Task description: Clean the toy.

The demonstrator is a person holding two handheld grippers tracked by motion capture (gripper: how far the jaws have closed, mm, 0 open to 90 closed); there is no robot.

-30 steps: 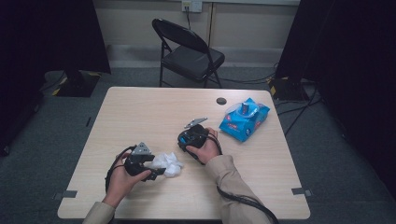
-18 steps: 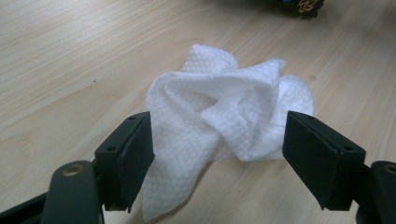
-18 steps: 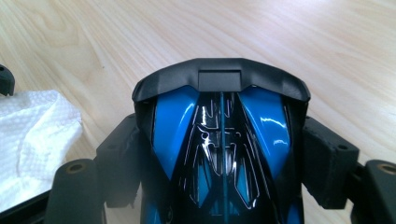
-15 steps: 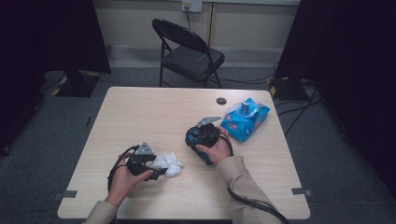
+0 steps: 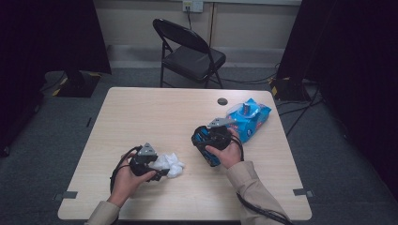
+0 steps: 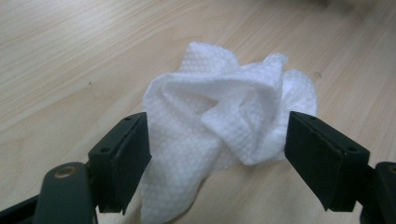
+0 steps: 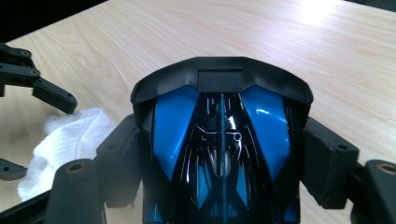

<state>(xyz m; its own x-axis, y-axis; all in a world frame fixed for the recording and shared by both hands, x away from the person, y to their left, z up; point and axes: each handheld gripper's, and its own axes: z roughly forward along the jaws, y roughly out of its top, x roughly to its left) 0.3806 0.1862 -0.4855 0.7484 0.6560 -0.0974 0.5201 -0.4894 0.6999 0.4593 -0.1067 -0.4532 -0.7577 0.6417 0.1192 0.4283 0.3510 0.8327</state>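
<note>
Two hand-held grippers | left (image 6: 217,154) apart, straddling white wipe (image 6: 224,121) | right (image 7: 224,168) clamped on blue-black object (image 7: 219,140)

Crumpled white wipe (image 6: 219,121); clamped blue-black mouse (image 7: 219,154)

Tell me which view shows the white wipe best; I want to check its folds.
The left gripper view: the crumpled white wipe lies close up, weave and folds clear. The high view shows it small; the right gripper view catches one corner.

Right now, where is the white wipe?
In the high view the white wipe lies on the table's near left, between the left gripper's open jaws.
</note>
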